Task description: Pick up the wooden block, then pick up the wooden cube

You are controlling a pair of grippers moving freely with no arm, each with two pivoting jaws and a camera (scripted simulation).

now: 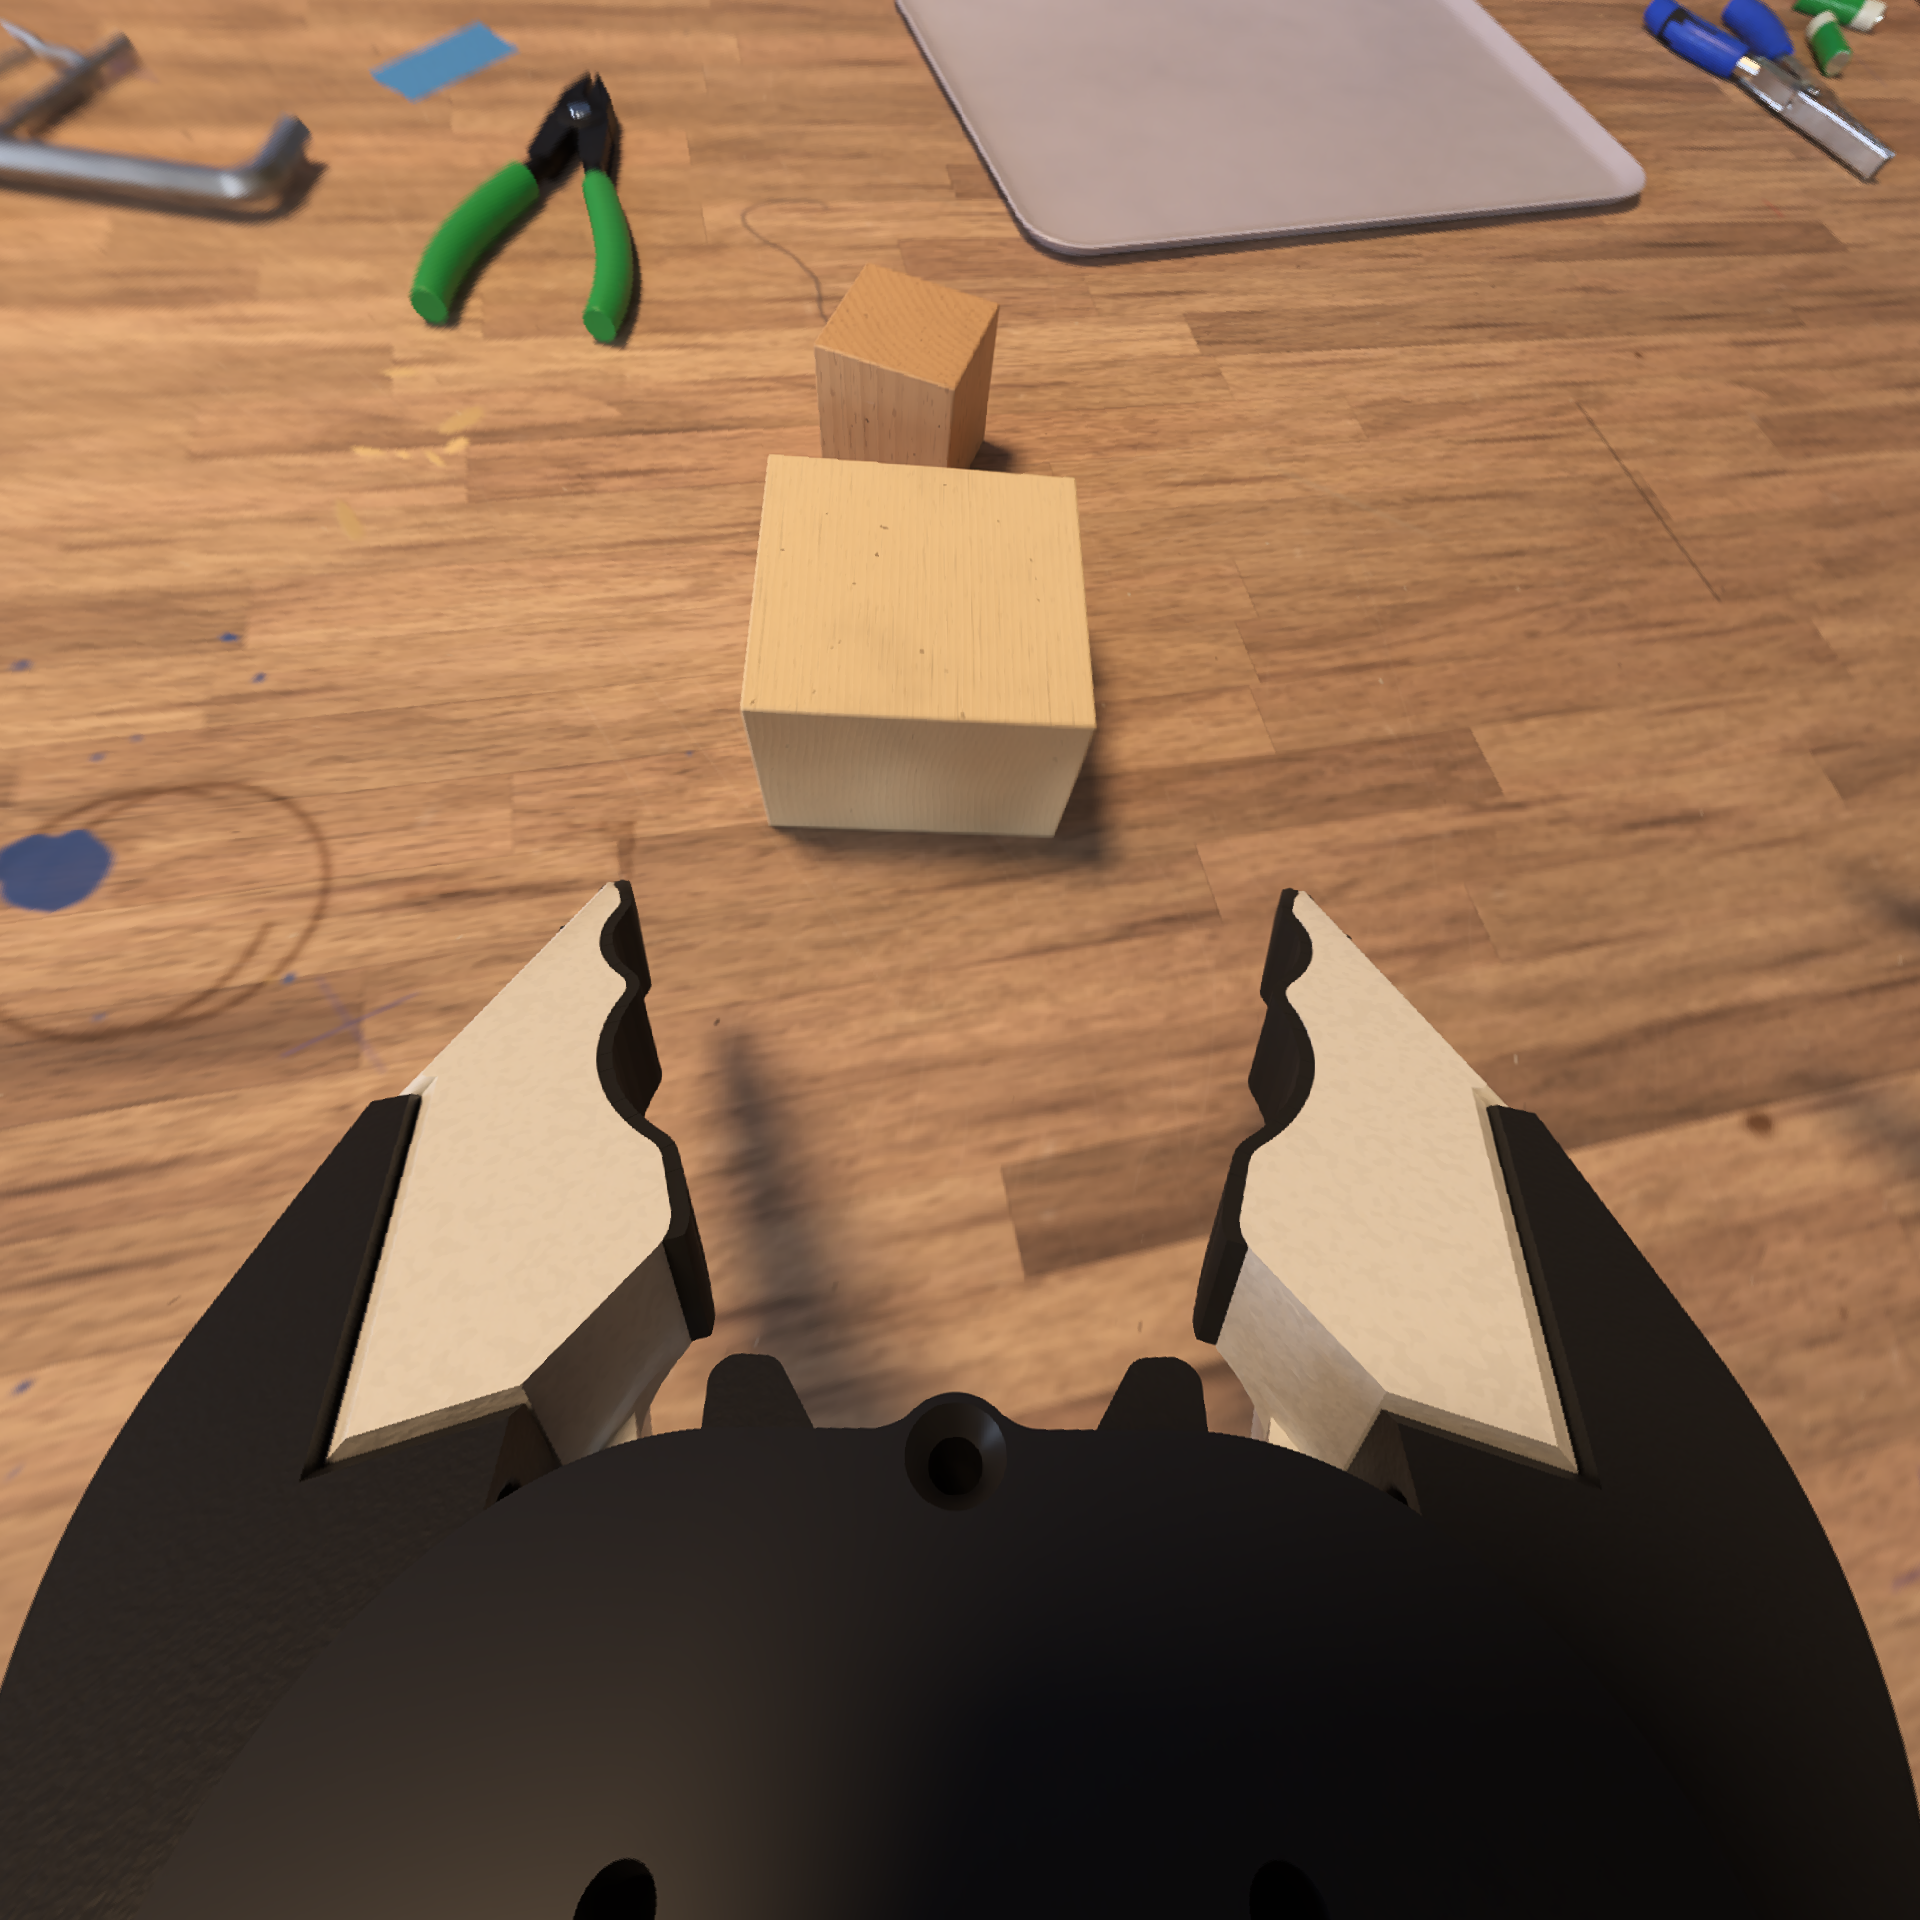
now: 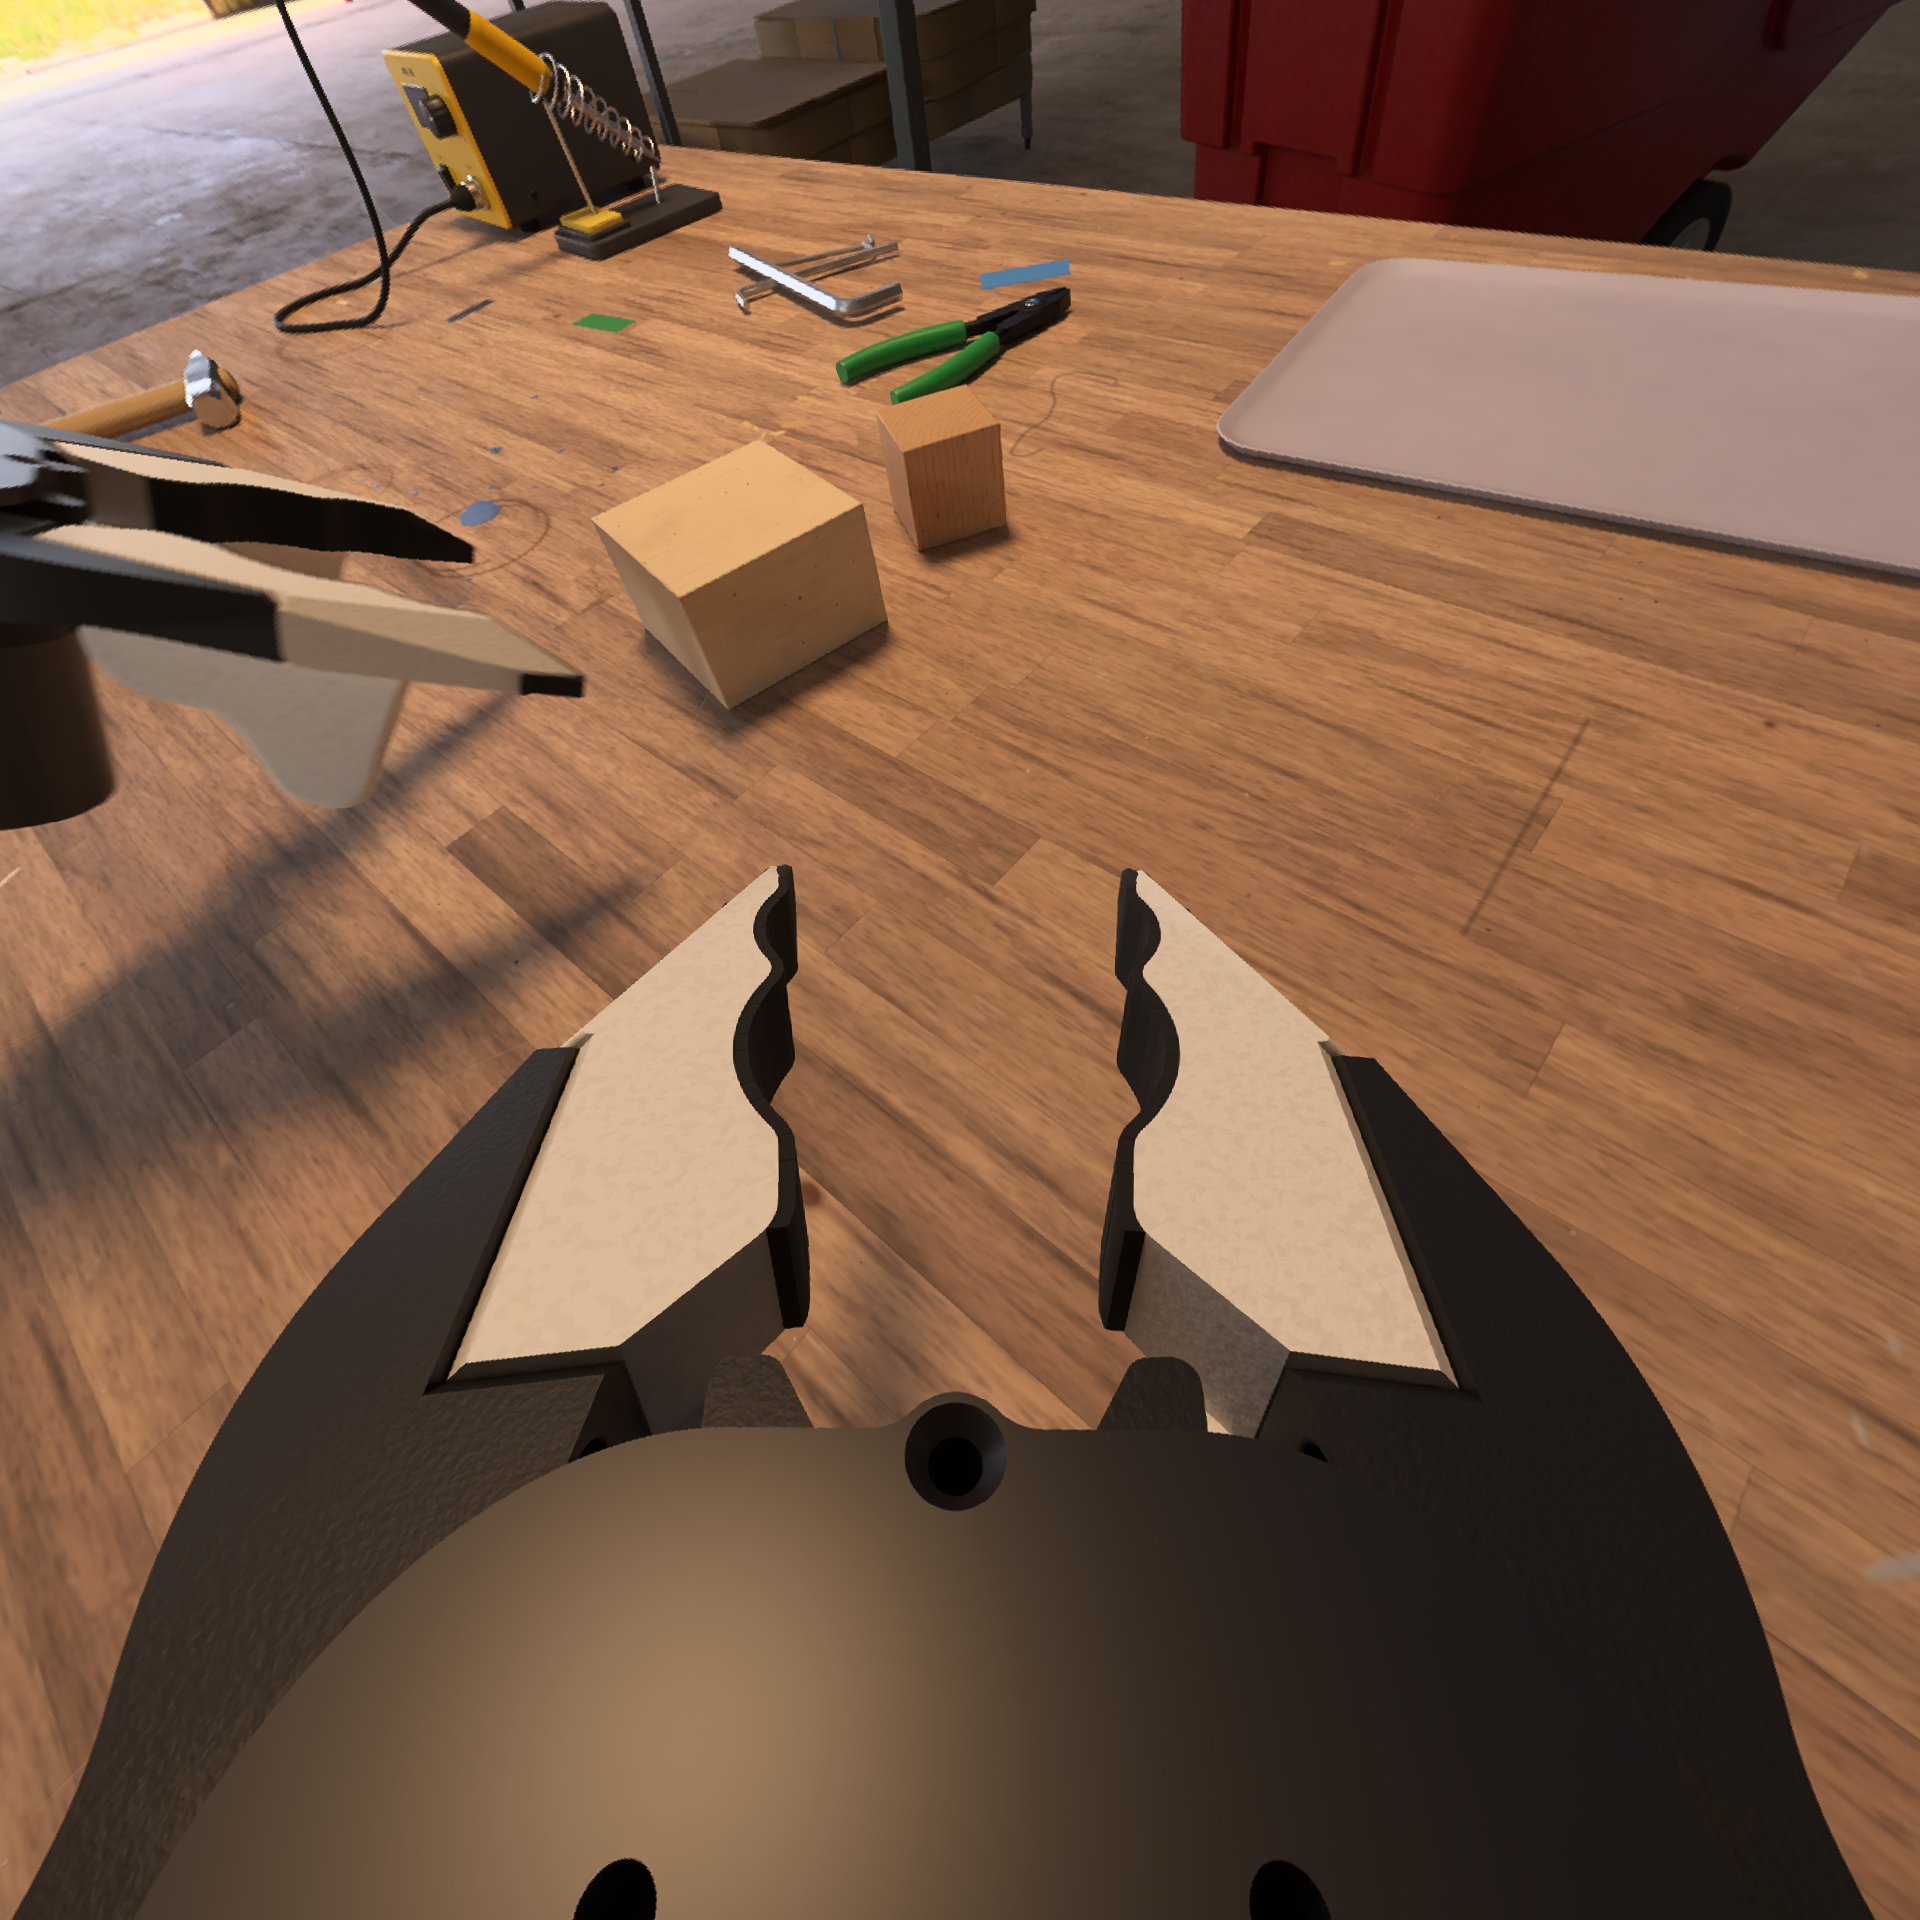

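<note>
In the left wrist view, going from nine o'clock round to three: a blue paint blot (image 1: 54,869) sits on the wooden workbench (image 1: 1455,727) at nine o'clock; silver hex keys (image 1: 156,171) lie at ten o'clock, a scrap of blue tape (image 1: 445,60) just past them, then green-handled pliers (image 1: 540,223) at eleven o'clock; at twelve o'clock the pale wooden block (image 1: 920,639) stands flat on the bench, square to the left gripper (image 1: 956,894), whose jaws are spread wide and empty, the block lying ahead of the tips and apart from them; the smaller, darker wooden cube (image 1: 904,364) stands just behind the block, turned corner-on; whether the two touch cannot be told; a grey tray (image 1: 1278,114) lies at one o'clock; blue- and green-handled tools (image 1: 1766,62) lie at two o'clock.

In the right wrist view: the left gripper (image 2: 520,613) reaches in from nine o'clock, held above the bench, fingers apart, its tips near the wooden block (image 2: 743,566) but clear of it; a hammer (image 2: 166,400) lies at ten o'clock; a yellow soldering station (image 2: 499,114) with its coiled stand and black cable stands at eleven o'clock; the block sits at eleven o'clock too, nearer; the hex keys (image 2: 816,281), pliers (image 2: 956,343) and tape (image 2: 1023,273) lie at twelve o'clock, the wooden cube (image 2: 945,468) before them, beside the block with a gap showing; the right gripper (image 2: 954,878) hangs at six o'clock, jaws parted and holding nothing, well back from both pieces; the tray (image 2: 1600,405) lies at two o'clock; a red cabinet (image 2: 1507,94) stands beyond the bench at one o'clock.
</note>
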